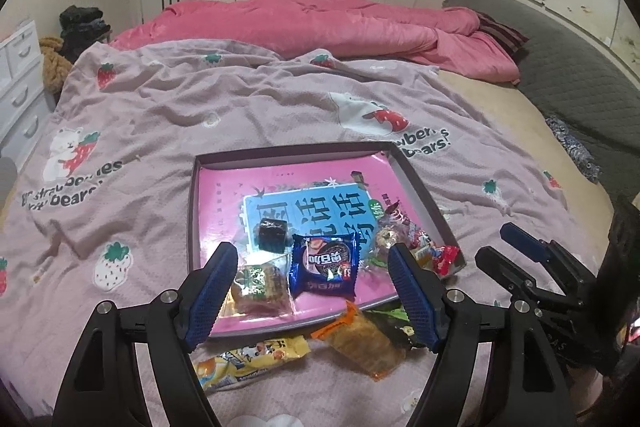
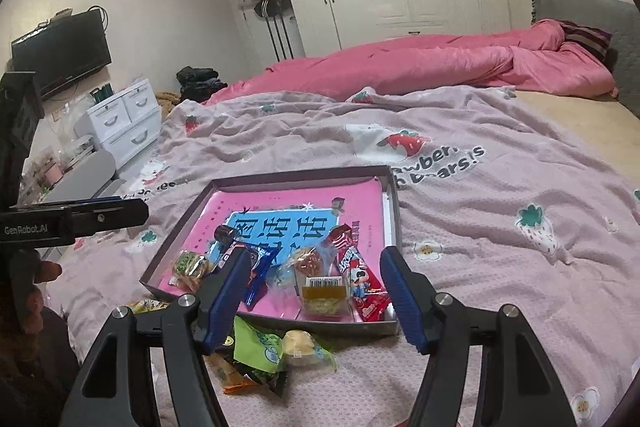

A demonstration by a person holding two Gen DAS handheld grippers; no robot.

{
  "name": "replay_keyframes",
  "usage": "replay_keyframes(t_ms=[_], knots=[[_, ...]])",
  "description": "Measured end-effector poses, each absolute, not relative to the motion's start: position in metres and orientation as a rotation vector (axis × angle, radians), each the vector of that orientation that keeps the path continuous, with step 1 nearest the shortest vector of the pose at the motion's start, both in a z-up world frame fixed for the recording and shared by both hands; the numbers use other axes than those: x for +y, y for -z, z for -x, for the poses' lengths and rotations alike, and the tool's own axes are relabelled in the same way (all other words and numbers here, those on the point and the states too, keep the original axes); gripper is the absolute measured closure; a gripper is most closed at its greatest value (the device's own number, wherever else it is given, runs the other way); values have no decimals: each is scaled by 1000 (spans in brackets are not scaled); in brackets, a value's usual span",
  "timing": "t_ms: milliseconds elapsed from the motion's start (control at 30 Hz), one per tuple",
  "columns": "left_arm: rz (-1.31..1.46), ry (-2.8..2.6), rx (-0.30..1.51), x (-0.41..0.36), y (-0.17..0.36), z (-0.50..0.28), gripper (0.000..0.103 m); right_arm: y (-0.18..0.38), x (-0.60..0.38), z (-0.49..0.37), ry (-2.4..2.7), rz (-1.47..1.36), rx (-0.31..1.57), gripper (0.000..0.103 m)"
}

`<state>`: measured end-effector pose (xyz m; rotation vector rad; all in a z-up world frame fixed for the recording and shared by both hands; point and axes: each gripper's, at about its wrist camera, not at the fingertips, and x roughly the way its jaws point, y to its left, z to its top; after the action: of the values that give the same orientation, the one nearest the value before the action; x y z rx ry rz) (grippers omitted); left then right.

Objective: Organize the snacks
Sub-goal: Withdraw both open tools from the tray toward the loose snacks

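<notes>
Both hand-held grippers, left (image 1: 312, 291) and right (image 2: 314, 293), hover spread apart and empty over a shallow pink-lined cardboard tray (image 2: 394, 211) half-filled on the bed; loose green and orange snack packets (image 2: 260, 347) beside its near rim likely await pickup next

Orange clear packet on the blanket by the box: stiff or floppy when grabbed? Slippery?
The orange packet is probably floppy at its crimped ends, firmer where the flat cake fills it. Its glossy film looks slippery. On the soft blanket it would likely sink, not slide, if pushed.
</notes>
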<state>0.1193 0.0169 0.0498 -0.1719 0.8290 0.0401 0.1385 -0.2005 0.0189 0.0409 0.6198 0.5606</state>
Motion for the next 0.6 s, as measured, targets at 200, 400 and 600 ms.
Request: replay_keyframes(t_ms=[200, 400, 600], knots=[[179, -32, 828, 16, -54, -110, 24, -24, -199, -130, -568, -28, 606, 34], [191, -11, 841, 13, -51, -98, 24, -24, -199, -117, -586, -26, 624, 34], [197, -10, 882, 11, -38, -92, 24, -19, -199, -106, -594, -29, 660, 33]])
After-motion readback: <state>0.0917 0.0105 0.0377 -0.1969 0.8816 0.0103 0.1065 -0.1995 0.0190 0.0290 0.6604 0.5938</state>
